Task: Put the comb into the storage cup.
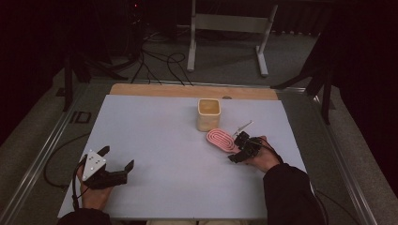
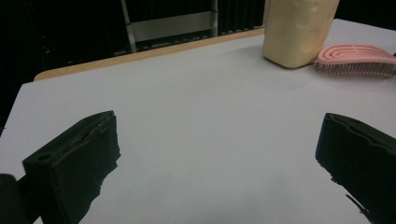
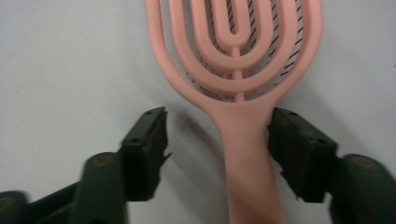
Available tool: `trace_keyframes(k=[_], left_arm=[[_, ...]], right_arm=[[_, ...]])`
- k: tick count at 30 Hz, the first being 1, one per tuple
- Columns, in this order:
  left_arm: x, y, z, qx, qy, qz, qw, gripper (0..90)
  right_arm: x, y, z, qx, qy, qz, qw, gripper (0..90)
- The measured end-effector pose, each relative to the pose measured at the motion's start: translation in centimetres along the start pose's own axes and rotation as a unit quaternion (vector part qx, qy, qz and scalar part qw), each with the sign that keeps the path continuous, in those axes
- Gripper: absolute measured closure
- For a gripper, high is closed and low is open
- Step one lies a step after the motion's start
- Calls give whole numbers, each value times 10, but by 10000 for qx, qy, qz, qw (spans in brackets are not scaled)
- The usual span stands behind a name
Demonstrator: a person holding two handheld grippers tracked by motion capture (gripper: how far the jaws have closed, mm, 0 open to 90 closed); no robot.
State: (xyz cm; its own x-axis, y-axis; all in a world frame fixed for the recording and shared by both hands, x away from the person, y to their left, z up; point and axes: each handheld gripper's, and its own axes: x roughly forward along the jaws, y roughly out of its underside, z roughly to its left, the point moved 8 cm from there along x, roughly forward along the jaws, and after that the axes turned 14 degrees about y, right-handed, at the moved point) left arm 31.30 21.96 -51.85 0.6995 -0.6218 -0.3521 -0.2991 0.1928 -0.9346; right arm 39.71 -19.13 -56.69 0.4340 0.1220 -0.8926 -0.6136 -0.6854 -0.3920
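A pink hairbrush [image 1: 222, 139] was seen lying flat on the white worktop [image 1: 155, 140], right of its middle and nearer the right edge than the left, with its bristles down and its looped back up. Just beyond it, toward the far edge, a cream-coloured cup [image 1: 208, 114] stood upright; from the left gripper view the brush head [image 2: 357, 58] appeared close beside the cup [image 2: 299, 30], though contact could not be made out.

The right gripper [image 3: 217, 140] was held low over the brush handle [image 3: 247, 154]. Its jaws were set on either side of the handle: one was at or against the handle's edge, while a clear gap was left at the other, so the handle was straddled but not pinched.

The left gripper [image 1: 117, 157] was held near the near left corner of the worktop, well apart from the brush. Its jaws were spread wide, and nothing but bare worktop [image 2: 201, 126] was seen between them.
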Motion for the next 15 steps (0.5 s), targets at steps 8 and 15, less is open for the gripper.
trace_keyframes(k=[8,15], left_arm=[[0,0,0,20,-3,20,10000,1],[0,0,-1,27,-15,15,10000,2]], right_arm=[[6,-4,-3,-48,51,75,9999,587],[4,-3,-1,-176,21,174,9997,654]])
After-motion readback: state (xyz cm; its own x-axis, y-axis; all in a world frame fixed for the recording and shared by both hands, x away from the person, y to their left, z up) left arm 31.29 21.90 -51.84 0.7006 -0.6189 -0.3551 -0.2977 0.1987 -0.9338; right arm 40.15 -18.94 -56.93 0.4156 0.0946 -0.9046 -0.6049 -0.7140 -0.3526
